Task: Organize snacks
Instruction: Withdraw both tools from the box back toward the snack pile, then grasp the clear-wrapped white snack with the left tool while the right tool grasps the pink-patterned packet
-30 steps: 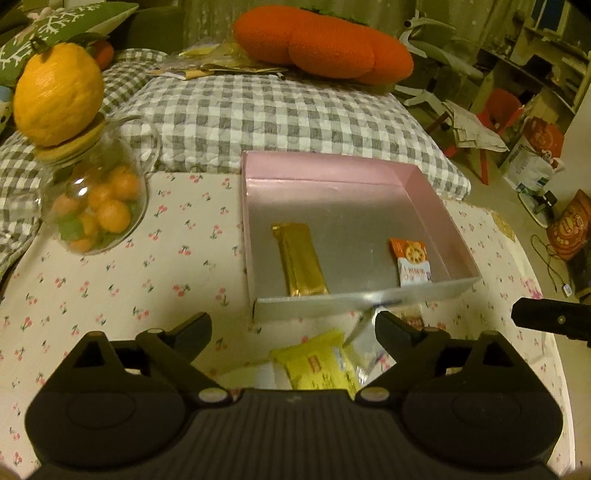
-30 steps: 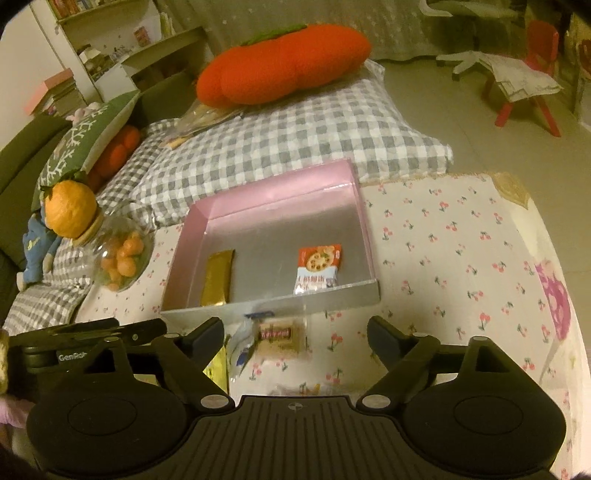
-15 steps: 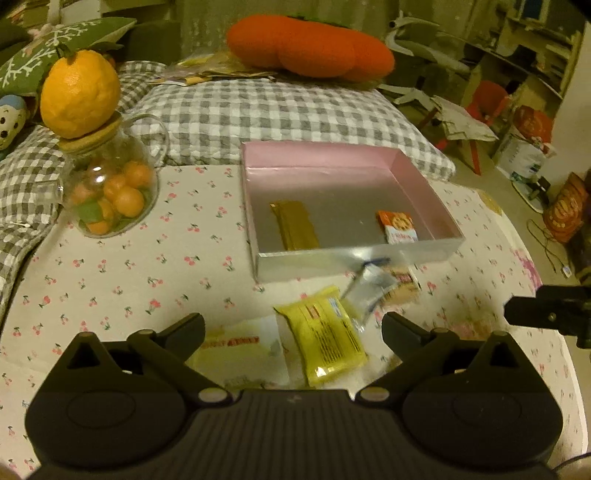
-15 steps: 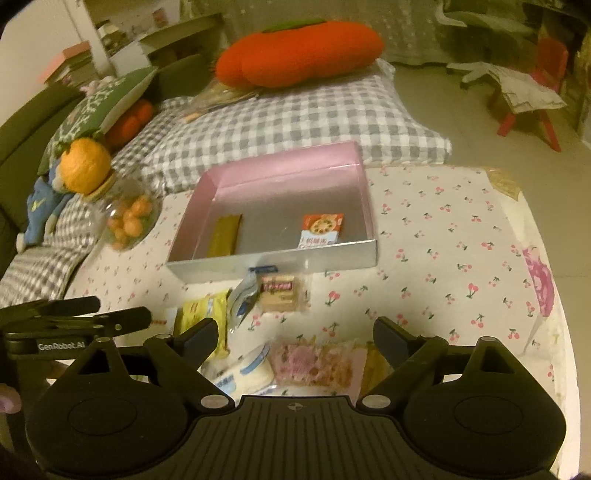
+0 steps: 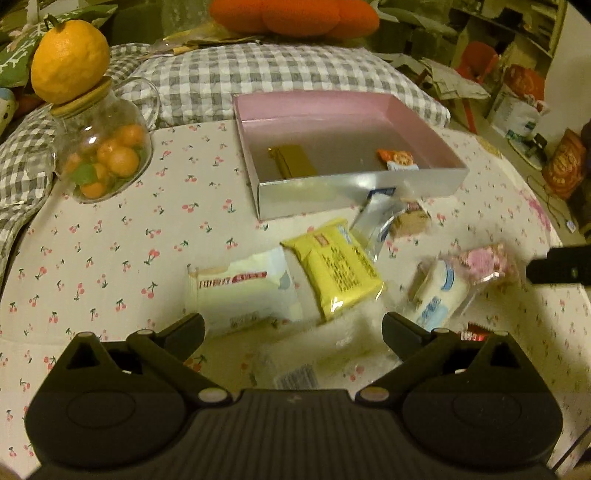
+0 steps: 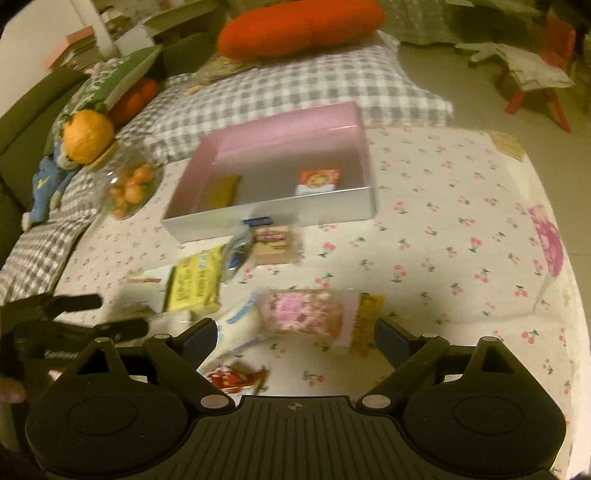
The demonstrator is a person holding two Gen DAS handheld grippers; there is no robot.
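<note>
This is a home, most likely a living room or a family room. A low table point(image 5: 110, 258) is covered with a cloth printed with small cherries, and behind it lies a grey checked cushion point(image 5: 280, 74) with a big orange plush pillow point(image 6: 299, 26) on top. On the left there is a dark sofa point(image 6: 26, 107) with a green pillow point(image 6: 110, 77) and a blue soft toy point(image 6: 48, 188). A glass jar point(image 5: 103, 147) of small oranges stands on the table. Further back are shelves with books point(image 6: 85, 37) and a small red chair point(image 6: 546, 74) on the bare floor.
</note>
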